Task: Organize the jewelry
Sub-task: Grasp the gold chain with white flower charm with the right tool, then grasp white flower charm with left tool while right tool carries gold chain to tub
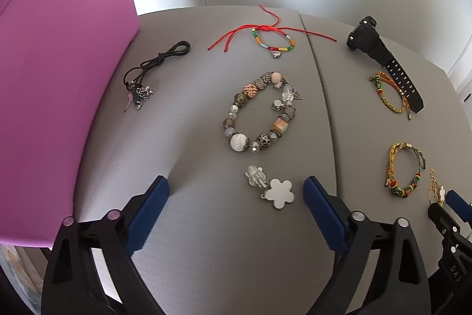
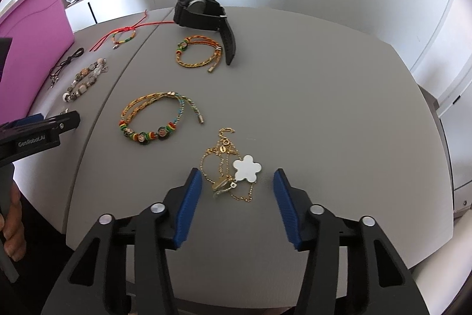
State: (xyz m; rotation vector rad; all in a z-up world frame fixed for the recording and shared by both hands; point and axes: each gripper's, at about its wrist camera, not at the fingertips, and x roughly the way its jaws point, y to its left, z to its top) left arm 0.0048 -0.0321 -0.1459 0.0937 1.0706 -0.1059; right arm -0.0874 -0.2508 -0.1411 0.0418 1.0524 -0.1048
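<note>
My left gripper (image 1: 236, 191) is open, with a silver flower clip-on earring (image 1: 273, 188) lying between its fingers on the grey table (image 1: 206, 241). Beyond it lies a chunky beaded bracelet (image 1: 259, 115). My right gripper (image 2: 237, 182) is open around a gold chain with a white flower pendant (image 2: 247, 168); it also shows at the right edge of the left wrist view (image 1: 454, 208). A braided bracelet with coloured beads (image 2: 153, 120) lies to the left of the chain.
A purple box (image 1: 59, 78) stands along the table's left side. A black cord with charms (image 1: 147, 70), a red-string bracelet (image 1: 273, 40), a black watch (image 1: 383, 58) and an orange braided bracelet (image 1: 389, 92) lie farther back. The table edge curves close on the right.
</note>
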